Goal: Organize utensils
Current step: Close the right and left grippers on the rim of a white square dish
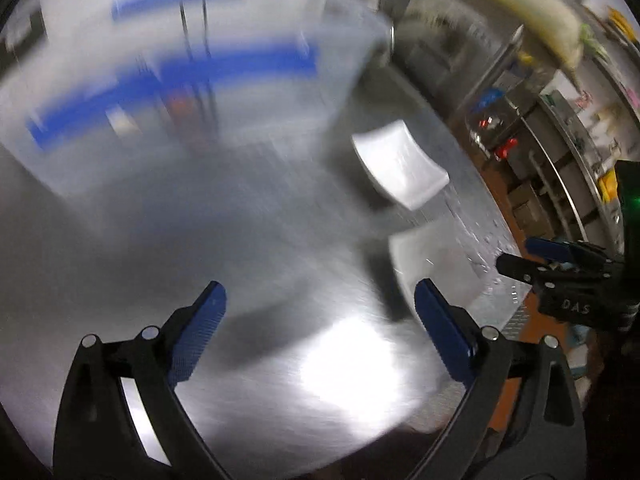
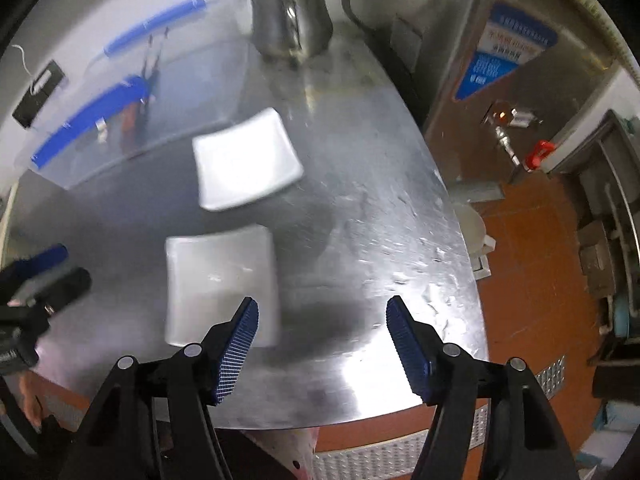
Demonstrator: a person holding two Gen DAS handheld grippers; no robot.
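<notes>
We hold both grippers over a steel bench [image 2: 360,184], each pointing steeply down at it. The left gripper [image 1: 320,316] has its jaws wide apart with nothing between them — only bare, glaring metal shows below. The right gripper [image 2: 322,326] also has its jaws apart and empty, though less widely spread.

In the right wrist view, two white square plates lie on the bench ahead of the jaws. The nearer plate [image 2: 220,280] sits just beyond and to the left of the left-hand jaw, whose tip overlaps the plate's near corner in the picture; whether it touches we cannot tell. The farther plate [image 2: 246,158] lies beyond the first, apart from it.

Farther still and to the left stands a clear plastic bin [image 2: 192,92] with blue rim handles. Inside it some thin dark utensils [image 2: 150,64] stand upright, too blurred to name. Straight ahead past the plates stands a steel kettle [image 2: 290,14], near the bin's far corner.

The left wrist view is smeared with motion. There the bin [image 1: 160,92] fills the area ahead and left of the jaws, and both plates lie to the right — the nearer one [image 1: 436,264] just beyond the right-hand jaw. The right gripper [image 1: 532,262] shows at that view's right edge.
</notes>
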